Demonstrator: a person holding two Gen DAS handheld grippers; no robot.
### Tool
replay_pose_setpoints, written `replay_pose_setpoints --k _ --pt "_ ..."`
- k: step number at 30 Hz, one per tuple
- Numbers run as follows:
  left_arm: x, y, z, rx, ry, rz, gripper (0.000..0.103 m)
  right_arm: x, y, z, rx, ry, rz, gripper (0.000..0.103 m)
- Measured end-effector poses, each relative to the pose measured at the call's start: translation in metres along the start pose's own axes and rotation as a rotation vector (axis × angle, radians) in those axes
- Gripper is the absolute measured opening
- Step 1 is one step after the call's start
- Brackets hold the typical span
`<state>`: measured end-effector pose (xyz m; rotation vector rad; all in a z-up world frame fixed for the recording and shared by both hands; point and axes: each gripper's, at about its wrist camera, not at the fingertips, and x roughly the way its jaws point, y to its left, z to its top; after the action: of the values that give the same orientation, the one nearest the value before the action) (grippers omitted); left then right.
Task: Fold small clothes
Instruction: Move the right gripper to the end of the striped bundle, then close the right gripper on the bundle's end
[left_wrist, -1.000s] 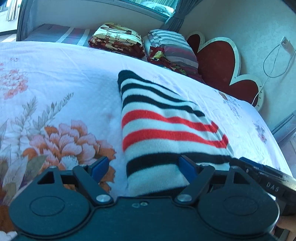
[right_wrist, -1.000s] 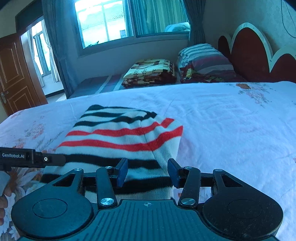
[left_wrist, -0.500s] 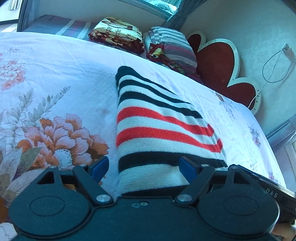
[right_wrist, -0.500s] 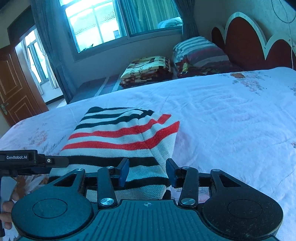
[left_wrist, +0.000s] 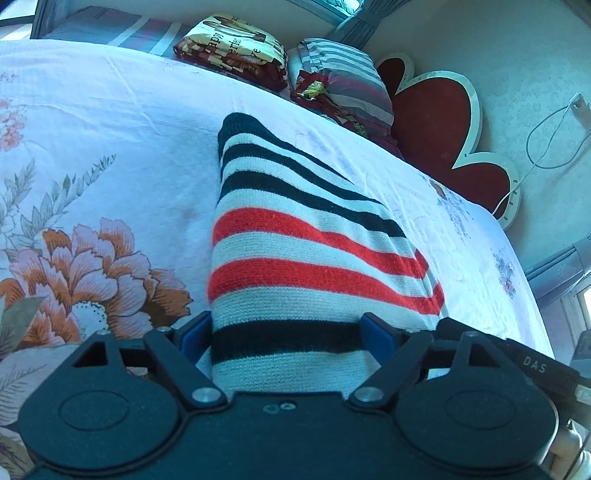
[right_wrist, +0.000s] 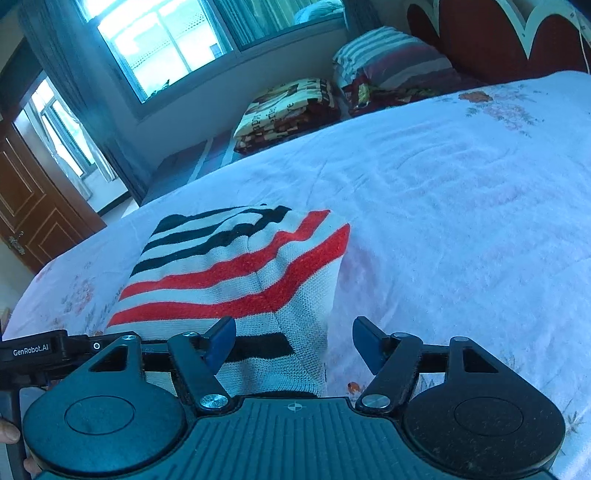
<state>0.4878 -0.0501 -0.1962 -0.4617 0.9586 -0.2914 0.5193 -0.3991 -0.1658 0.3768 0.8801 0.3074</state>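
A folded knit garment with black, red and white stripes (left_wrist: 295, 258) lies on the floral bedsheet (left_wrist: 110, 147). My left gripper (left_wrist: 286, 332) is open, its blue pads on either side of the garment's near end. In the right wrist view the same garment (right_wrist: 236, 273) lies ahead and left. My right gripper (right_wrist: 293, 341) is open, its left pad (right_wrist: 221, 339) over the garment's near right corner, its right pad over bare sheet. Each gripper shows at the other view's edge, the left one (right_wrist: 33, 350) and the right one (left_wrist: 532, 362).
A folded patterned blanket (left_wrist: 229, 48) and a striped pillow (left_wrist: 343, 74) lie at the bed's far end against a red scalloped headboard (left_wrist: 443, 122). A window (right_wrist: 184, 40) and a wooden door (right_wrist: 29, 206) are beyond the bed.
Both grippers have come closer over the garment's near end. The right gripper's jaws have opened wider. The garment's near part looks slightly raised and bunched.
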Motion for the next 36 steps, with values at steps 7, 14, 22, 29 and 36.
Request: replay_pose_setpoints --k 7,14,22,29,36 --pt "0.013 0.003 0.004 -0.029 0.025 -0.039 0.087 0.023 -0.012 0.005 0.043 0.069 0.051 0.069" --pt "0.022 -0.001 0.006 -0.033 0.032 -0.051 0.085 0.035 -0.003 0.005 0.017 0.073 0.083 0.063" --pt "0.019 -0.016 0.002 0.025 -0.004 -0.019 0.080 0.039 0.001 0.005 -0.006 0.064 0.087 0.049" --pt "0.029 -0.020 0.003 0.031 0.011 -0.013 0.080 0.039 0.004 0.005 0.005 0.058 0.085 0.044" --pt "0.014 -0.026 0.003 0.088 -0.031 -0.025 0.058 0.027 0.013 0.002 0.031 -0.004 0.084 0.034"
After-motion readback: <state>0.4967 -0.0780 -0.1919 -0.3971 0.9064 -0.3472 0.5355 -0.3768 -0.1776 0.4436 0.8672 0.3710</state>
